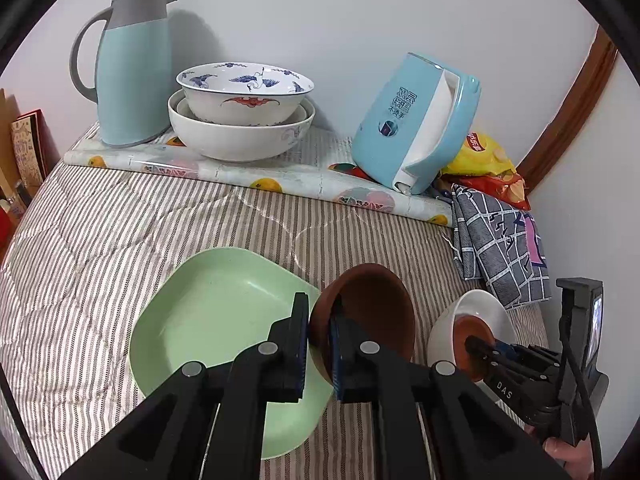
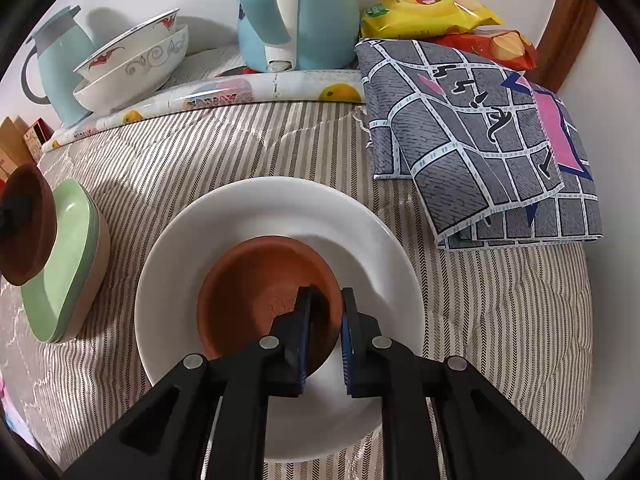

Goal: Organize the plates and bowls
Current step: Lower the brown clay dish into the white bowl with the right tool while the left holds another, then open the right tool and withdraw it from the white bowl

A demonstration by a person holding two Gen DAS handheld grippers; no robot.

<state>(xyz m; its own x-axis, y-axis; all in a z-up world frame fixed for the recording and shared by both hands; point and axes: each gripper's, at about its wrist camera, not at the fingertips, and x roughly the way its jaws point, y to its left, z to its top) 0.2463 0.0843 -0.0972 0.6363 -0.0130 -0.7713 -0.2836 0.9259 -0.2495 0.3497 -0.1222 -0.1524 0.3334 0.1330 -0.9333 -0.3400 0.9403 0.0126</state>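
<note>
The left gripper (image 1: 320, 344) holds a dark brown bowl (image 1: 372, 312) by its rim, fingers (image 1: 294, 340) clamped on either side of the wall. The bowl is tipped up on edge, its opening turned away from the camera and toward the wall, and it hangs over the right edge of the green plate (image 1: 216, 312). The green plate lies flat on the striped cloth (image 1: 120, 220), its rounded-square shape set cornerwise (in the right wrist view it seems to sit on a second, paler dish, though I cannot tell for sure).

Right of the green plate, the right gripper (image 2: 326, 336) has its fingers (image 2: 304, 320) closed on the near rim of an orange-brown bowl (image 2: 260, 280). That bowl rests upright, mouth up, in the middle of a white plate (image 2: 280, 208) lying flat on the striped cloth.

Behind the green plate, along a white wall (image 1: 340, 12), a fruit-print mat (image 1: 280, 176) carries a pale blue jug (image 1: 132, 68), a stack of white bowls (image 1: 240, 120) topped by one painted with cranes, and a tilted blue kettle (image 1: 416, 124). Beyond the white plate lie a grey checked cloth (image 2: 480, 132) and yellow and red snack bags (image 2: 432, 12), near a brown wooden frame (image 1: 572, 108).
</note>
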